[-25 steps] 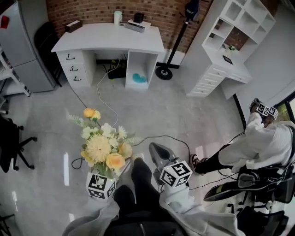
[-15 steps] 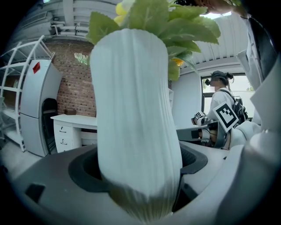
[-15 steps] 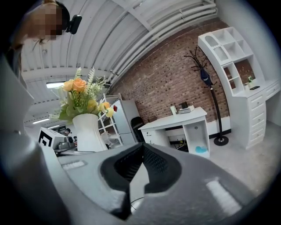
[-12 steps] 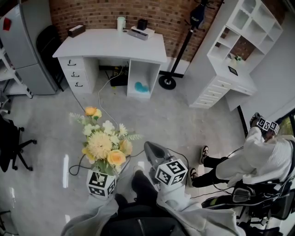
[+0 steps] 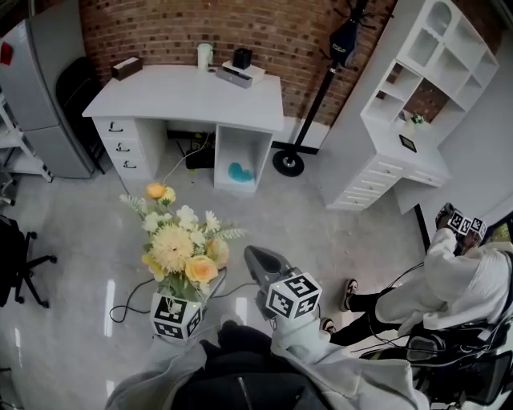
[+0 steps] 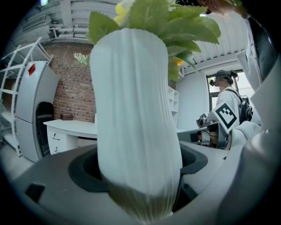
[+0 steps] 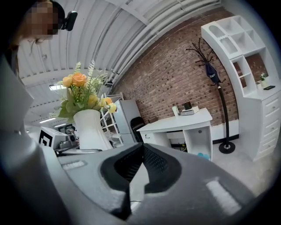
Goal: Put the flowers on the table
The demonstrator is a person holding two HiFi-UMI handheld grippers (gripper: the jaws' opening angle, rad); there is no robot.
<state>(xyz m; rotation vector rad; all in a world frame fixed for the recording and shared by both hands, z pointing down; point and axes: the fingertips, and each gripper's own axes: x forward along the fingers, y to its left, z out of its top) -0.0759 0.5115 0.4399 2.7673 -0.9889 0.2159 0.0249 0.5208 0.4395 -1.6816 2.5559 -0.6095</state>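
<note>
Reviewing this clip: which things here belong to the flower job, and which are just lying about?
In the job: flowers; white vase; left gripper, clamped on the vase; white table.

Lying about: right gripper, shut and empty; cup; brown box; coat stand; shelf unit; office chair; seated person.

The dark-padded fingers (image 6: 83,171) of the left gripper (image 6: 137,178) press against both sides of a white ribbed vase (image 6: 134,118). The vase stands upright between them and fills the middle of the view, with green leaves (image 6: 175,26) and a bit of yellow flower (image 6: 119,8) over its rim. Far behind it on the left are a brick wall (image 6: 77,92), a white bench (image 6: 70,127) with drawers and a grey fridge (image 6: 37,110), and on the right stands a person (image 6: 228,94) in white.
</note>
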